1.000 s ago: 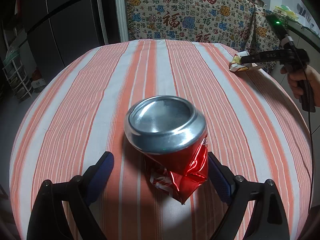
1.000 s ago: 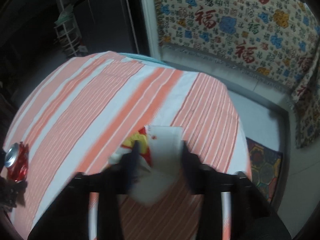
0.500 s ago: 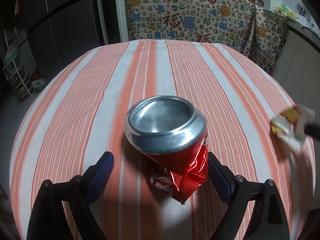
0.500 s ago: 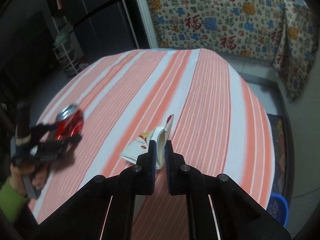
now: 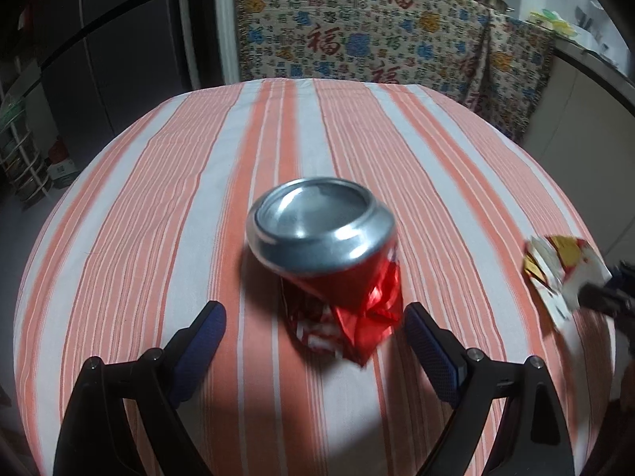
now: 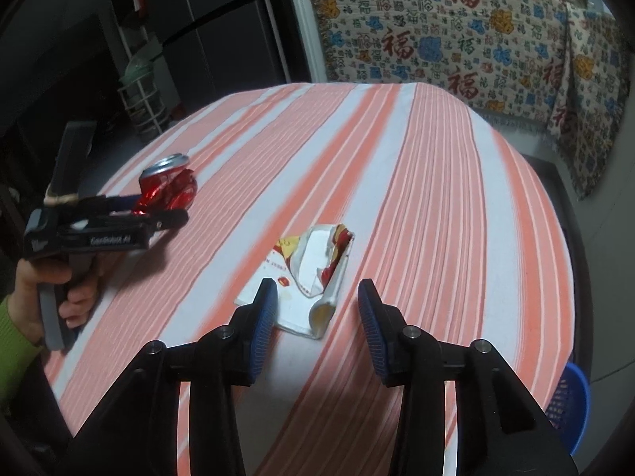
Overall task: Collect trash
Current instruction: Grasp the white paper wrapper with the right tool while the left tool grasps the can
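A crushed red soda can (image 5: pixel 331 265) lies on the striped table, its silver end facing me, just ahead of my open left gripper (image 5: pixel 315 327), between its blue-padded fingers but not touched. The can also shows in the right wrist view (image 6: pixel 168 186). A crumpled white, red and yellow wrapper (image 6: pixel 311 277) lies on the table between the open fingers of my right gripper (image 6: pixel 315 301), released. The wrapper also shows in the left wrist view (image 5: pixel 557 269) at the right edge.
The round table wears an orange and white striped cloth (image 5: pixel 198 198). A patterned cloth (image 6: pixel 456 39) hangs behind it. A blue basket (image 6: pixel 569 400) stands on the floor at the right. A dark fridge (image 5: pixel 99 39) and a wire rack (image 6: pixel 145 107) stand at the left.
My right gripper carried the wrapper in towards the near side of the table, then opened and let it go onto the cloth. My left gripper drew back slightly from the can.
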`<state>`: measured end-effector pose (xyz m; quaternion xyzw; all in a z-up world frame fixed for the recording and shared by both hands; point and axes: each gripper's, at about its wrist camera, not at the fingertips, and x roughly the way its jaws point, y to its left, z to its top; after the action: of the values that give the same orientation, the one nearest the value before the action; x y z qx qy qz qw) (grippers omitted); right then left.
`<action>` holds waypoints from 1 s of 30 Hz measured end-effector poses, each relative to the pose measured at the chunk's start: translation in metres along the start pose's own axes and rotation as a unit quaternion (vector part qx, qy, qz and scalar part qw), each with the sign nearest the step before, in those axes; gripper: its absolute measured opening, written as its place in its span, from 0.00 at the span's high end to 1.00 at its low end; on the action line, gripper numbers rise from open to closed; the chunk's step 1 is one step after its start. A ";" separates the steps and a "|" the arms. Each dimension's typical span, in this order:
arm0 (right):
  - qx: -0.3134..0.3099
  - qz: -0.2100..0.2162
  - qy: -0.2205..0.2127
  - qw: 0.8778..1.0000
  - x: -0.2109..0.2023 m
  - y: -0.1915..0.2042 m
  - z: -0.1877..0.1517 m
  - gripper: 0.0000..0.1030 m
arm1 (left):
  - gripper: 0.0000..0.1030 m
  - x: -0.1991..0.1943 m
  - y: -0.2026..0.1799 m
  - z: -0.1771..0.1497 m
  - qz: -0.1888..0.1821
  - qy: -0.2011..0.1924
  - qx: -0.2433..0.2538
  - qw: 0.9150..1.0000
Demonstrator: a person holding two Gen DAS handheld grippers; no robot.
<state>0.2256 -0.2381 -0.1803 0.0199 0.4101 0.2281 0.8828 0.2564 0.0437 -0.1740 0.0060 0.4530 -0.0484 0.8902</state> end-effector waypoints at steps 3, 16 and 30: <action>0.001 0.007 -0.003 1.000 -0.002 0.003 0.005 0.52 | 0.10 -0.007 0.006 -0.005 -0.021 -0.007 -0.011 1.000; 0.042 0.003 0.023 0.999 -0.005 -0.012 0.007 0.92 | 0.47 0.006 0.003 0.018 -0.011 0.010 -0.044 0.999; 0.050 -0.001 -0.018 0.999 -0.040 -0.012 0.006 0.94 | 0.48 -0.029 -0.059 0.003 -0.074 -0.033 0.006 0.997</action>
<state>0.2127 -0.2648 -0.1507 0.0672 0.4048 0.2060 0.8884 0.2366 -0.0131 -0.1465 -0.0238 0.4226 -0.1167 0.8985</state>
